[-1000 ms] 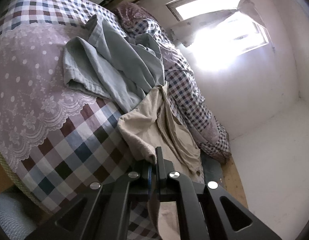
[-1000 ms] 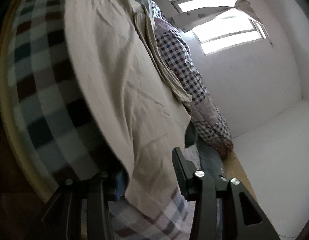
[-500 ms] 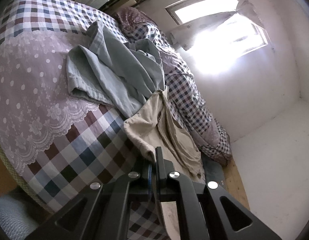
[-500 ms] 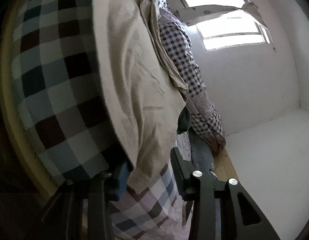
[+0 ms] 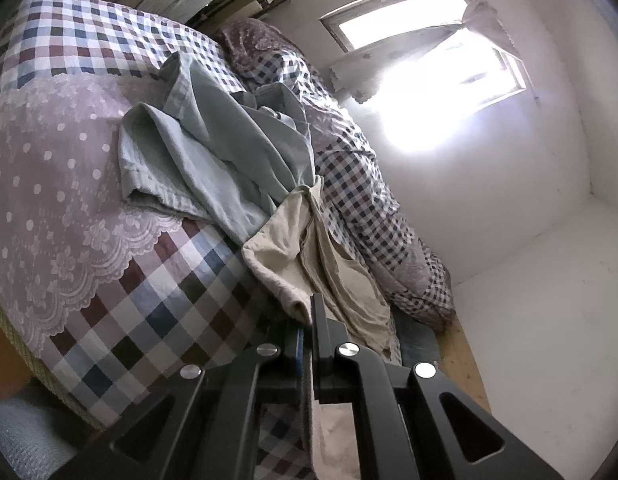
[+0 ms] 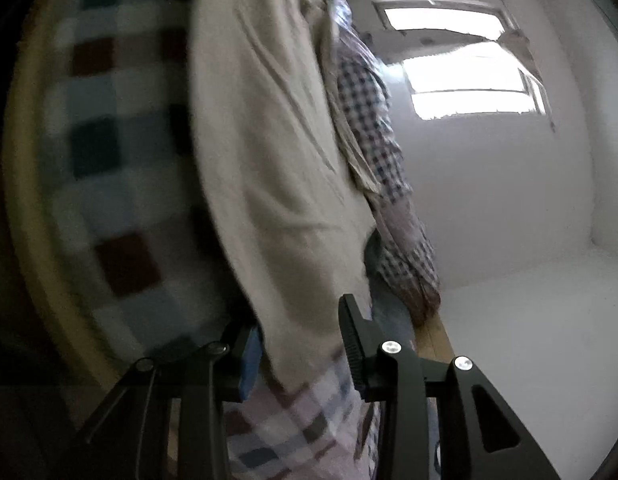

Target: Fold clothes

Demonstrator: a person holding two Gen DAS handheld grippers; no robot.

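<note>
Cream garment (image 5: 309, 256) pinched at its near edge, spread for folding on the checked bed.

Lies along the right part of the checked bedspread (image 5: 121, 344), its far end tucked under a heap of pale blue-green clothes (image 5: 213, 148), its near edge hanging toward the cameras. Clamped at a hem corner by the left gripper (image 5: 309, 332), jaws fully closed on the cloth, probably to anchor one corner while the other is secured. Straddled lower down by the right gripper (image 6: 305, 340), jaws narrowed to a middling gap with the cream fabric between them; left pad touching or almost touching, right pad apart from the cloth, so no firm grip yet. Likely aimed at a matching second corner, so both can be lifted together. Beyond: rolled checked quilt (image 5: 373, 208) against the wall, bright window (image 5: 433, 80) above.
</note>
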